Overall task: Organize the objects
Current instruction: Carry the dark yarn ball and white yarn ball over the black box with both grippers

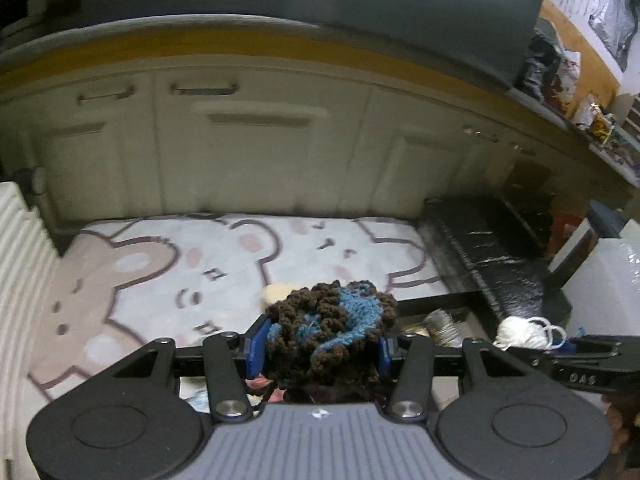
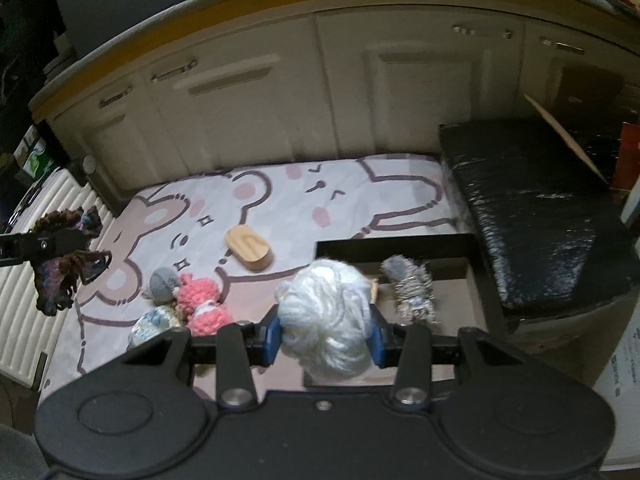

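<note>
My left gripper (image 1: 323,350) is shut on a brown and blue crochet piece (image 1: 332,320), held above the bear-print mat (image 1: 160,280). It shows at the far left of the right wrist view (image 2: 66,256). My right gripper (image 2: 325,334) is shut on a white yarn ball (image 2: 326,312), held over the front edge of a black open box (image 2: 392,250). The white yarn ball also shows in the left wrist view (image 1: 524,332). A grey mottled yarn skein (image 2: 412,288) lies inside the box.
On the mat (image 2: 280,208) lie a wooden oval block (image 2: 248,248), a pink crochet toy (image 2: 204,304), a grey yarn ball (image 2: 162,282) and a pale blue-white ball (image 2: 154,326). A black wrapped bench (image 2: 532,208) stands right. Cream cabinets (image 2: 320,92) stand behind. A white ribbed case (image 2: 24,300) stands left.
</note>
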Available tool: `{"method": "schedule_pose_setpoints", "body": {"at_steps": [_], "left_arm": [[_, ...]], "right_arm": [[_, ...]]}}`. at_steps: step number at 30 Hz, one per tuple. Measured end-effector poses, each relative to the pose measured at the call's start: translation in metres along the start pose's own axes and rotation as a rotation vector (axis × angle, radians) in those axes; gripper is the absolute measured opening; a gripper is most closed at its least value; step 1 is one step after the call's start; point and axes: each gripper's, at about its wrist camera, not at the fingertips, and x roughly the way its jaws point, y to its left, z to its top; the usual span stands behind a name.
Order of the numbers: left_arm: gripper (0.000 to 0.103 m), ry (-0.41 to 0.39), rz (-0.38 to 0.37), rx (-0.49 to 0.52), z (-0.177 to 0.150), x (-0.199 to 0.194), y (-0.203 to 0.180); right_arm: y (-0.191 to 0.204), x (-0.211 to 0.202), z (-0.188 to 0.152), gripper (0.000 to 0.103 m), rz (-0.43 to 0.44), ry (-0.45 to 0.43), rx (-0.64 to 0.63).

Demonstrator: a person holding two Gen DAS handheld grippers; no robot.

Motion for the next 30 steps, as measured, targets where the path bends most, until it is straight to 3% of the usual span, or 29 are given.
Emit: {"method": "schedule_pose_setpoints", "body": {"at_steps": [14, 24, 30], "left_arm": [[0.051, 0.107, -0.216, -0.073, 0.014, 0.082, -0.070], [0.051, 0.211, -0.353, -0.129, -0.007, 0.137, -0.092], [0.051, 0.261, -0.336, -0.109, -0.021, 0.166, -0.096]], "right_arm": [[-0.061, 0.001, 0.004, 0.044, -0.087, -0.004, 0.097], [-0.082, 0.018, 0.006, 0.044, -0.127, 0.029, 0.111], [-0.085, 0.030, 0.007, 0.044, -0.135, 0.049, 0.110]]}}
